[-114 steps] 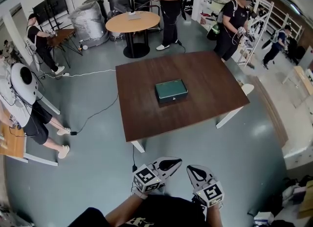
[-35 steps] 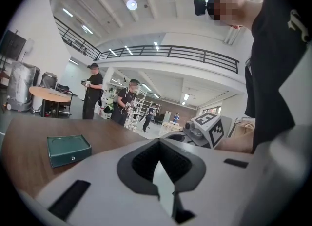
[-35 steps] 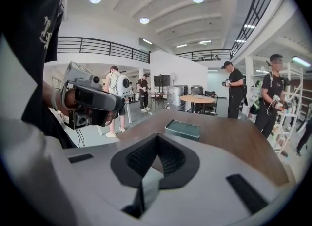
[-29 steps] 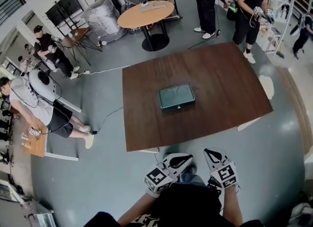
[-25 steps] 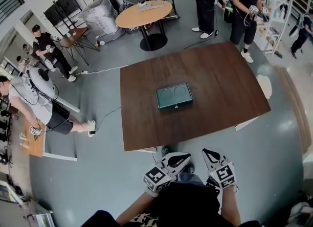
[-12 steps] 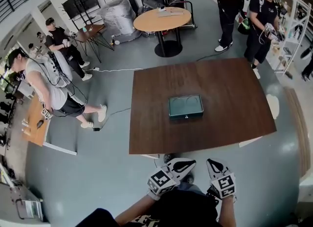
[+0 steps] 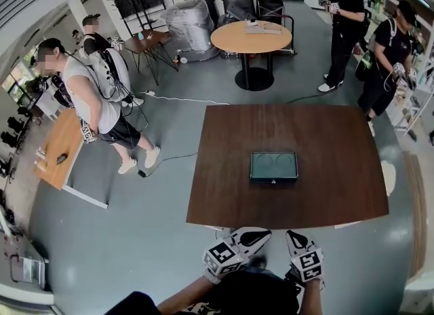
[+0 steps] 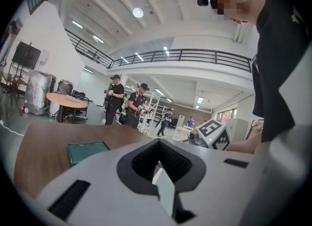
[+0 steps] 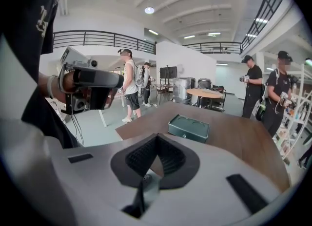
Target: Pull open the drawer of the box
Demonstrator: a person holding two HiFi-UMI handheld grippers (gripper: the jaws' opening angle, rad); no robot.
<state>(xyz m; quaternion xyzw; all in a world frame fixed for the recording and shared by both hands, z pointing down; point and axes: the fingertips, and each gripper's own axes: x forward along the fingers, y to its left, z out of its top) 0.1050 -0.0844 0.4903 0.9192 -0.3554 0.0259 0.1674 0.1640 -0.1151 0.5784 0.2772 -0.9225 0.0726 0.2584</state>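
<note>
Dark green, the box sits near the middle of the brown worktop, well apart from both grippers. Its front face is turned toward the person. That face looks like the drawer, flush and unopened, so the pull would come straight toward the body. A small pale knob shows low on it in the right gripper view, and this is probably the part to grasp.

The left gripper and right gripper are held low, close to the person's body, just short of the worktop's near edge. That suits someone standing off from the work, since neither is in reach of the box. In the left gripper view the jaws are closed tip to tip with nothing between them. The box lies off to their left, so this gripper is not lined up with it. In the right gripper view the jaws are likewise pressed together and empty, and the box sits just above and right of their tips. I judge that the reach has not yet begun. 1 gripper would have to part its jaws before it could take the knob.
</note>
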